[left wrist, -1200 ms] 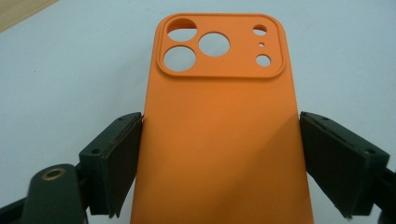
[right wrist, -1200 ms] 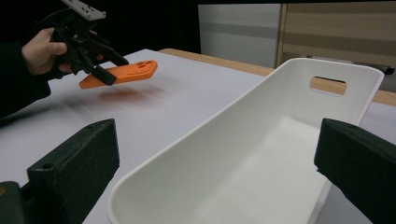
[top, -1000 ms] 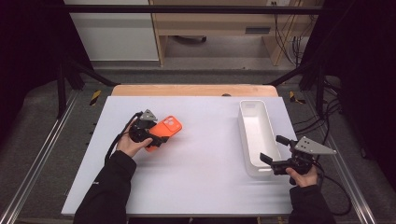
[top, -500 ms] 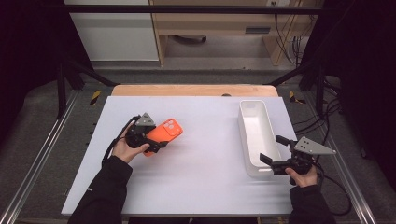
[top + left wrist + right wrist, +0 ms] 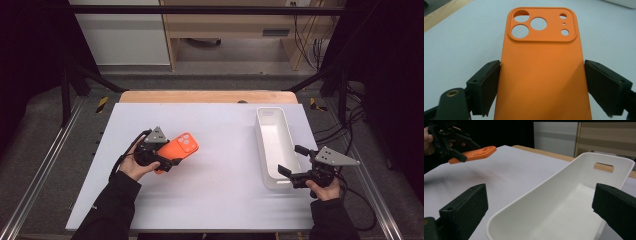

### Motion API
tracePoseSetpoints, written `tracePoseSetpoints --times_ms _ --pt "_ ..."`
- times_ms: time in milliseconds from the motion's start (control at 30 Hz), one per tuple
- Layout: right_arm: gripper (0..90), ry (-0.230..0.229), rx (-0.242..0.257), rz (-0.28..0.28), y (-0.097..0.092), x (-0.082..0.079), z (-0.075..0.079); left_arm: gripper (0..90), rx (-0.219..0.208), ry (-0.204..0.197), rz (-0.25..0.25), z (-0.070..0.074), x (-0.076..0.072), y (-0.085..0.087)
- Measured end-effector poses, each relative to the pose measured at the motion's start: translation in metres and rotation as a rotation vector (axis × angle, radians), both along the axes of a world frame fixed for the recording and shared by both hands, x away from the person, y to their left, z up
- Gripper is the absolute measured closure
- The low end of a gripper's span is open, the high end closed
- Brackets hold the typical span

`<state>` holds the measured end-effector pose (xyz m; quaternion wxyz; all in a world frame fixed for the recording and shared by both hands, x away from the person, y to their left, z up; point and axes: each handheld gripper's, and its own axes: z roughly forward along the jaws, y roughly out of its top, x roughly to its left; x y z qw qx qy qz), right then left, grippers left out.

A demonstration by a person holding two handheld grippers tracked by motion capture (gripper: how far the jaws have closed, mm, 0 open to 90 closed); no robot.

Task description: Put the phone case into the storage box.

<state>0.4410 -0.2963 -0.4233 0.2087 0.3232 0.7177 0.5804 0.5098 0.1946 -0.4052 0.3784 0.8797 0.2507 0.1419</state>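
Claws above white table, dark room

On the left half of the table my left gripper carries the phone case clamped by its long sides, lifted clear of the tabletop, its camera-cutout end pointing away from my hand and toward the table's middle. Well apart from it, along the right edge, the tray lies lengthwise, running from near me to the far side, its handle slot at the far end. My right gripper sits at the tray's near end, jaws spread either side of that end wall.
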Motion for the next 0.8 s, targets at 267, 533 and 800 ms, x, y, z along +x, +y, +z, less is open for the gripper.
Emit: tracePoseSetpoints --times_ms 267,533,800 --pt "0.8 -0.004 -0.007 0.014 0.003 -0.001 0.002 15.7 -0.005 -0.004 -0.040 0.003 -0.009 -0.009" --pt "0.8 -0.014 -0.012 0.028 0.006 -0.003 0.006 15.7 -0.003 0.003 -0.060 0.000 -0.015 -0.015" --pt "0.8 -0.030 -0.026 0.062 0.014 -0.005 0.011 15.7 0.002 0.000 -0.094 0.003 -0.020 -0.023"
